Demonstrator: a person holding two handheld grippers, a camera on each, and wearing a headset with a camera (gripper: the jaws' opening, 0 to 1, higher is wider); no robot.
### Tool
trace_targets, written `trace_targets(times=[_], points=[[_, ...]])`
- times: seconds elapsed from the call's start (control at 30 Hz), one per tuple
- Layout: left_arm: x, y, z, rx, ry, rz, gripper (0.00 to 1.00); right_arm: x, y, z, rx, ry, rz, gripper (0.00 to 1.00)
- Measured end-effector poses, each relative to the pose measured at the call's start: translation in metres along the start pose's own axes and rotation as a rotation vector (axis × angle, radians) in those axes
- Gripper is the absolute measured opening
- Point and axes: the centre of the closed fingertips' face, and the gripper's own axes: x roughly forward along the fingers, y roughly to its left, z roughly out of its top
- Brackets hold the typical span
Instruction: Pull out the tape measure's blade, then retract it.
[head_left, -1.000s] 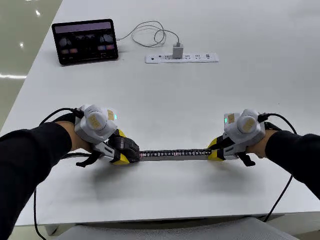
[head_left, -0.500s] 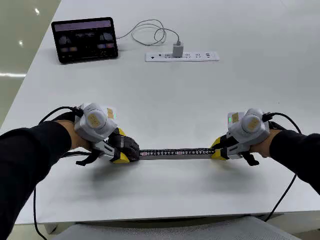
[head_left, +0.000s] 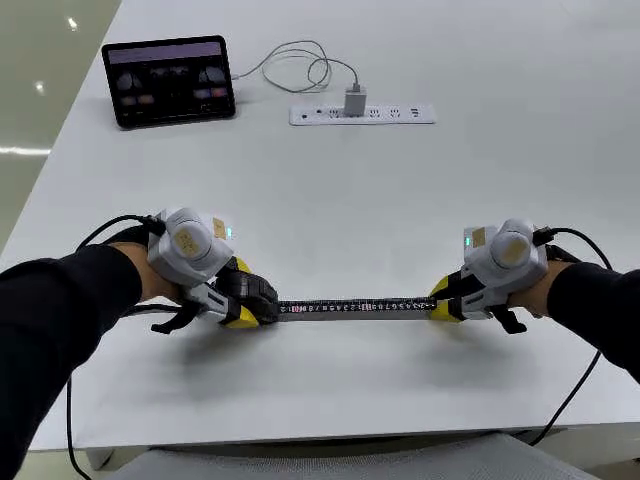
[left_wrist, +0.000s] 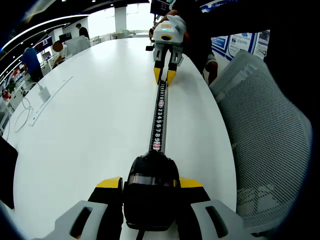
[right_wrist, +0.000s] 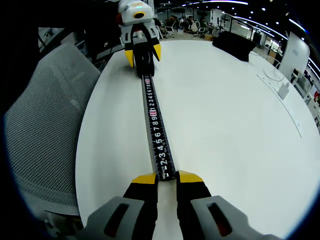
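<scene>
**Q:** Where is the tape measure?
**A:** Its black case (left_wrist: 150, 192) is clamped in the left gripper (head_left: 245, 297) on the white bench (head_left: 350, 180). The blade (head_left: 350, 305) lies drawn out flat, its tip pinched by the right gripper (right_wrist: 166, 178).

**Q:** How will it handle?
**A:** Probably as thin, springy steel that snaps back. Best held by the rigid case and the end hook.

Near the front edge of the worktop (head_left: 330, 200), the tape measure (head_left: 262, 298) sits at the left between the jaws of the left gripper (head_left: 242, 293). Its blade (head_left: 355, 306) runs rightward along the surface to the right gripper (head_left: 438, 302), whose jaws pinch its end. Far behind, the tablet (head_left: 170, 80) sits left of the power strip (head_left: 362, 115)
</scene>
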Motion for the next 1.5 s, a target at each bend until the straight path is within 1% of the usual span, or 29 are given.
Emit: trace_targets(times=[0.67,1.5], points=[[0.0,-0.001,0.001,-0.002,0.001,0.0,0.37,-0.004,-0.007,-0.011,0.008,0.007,-0.01,0.08],[0.0,-0.001,0.002,-0.005,-0.002,-0.002,0.37,-0.002,-0.008,-0.011,0.022,-0.003,-0.01,0.09]])
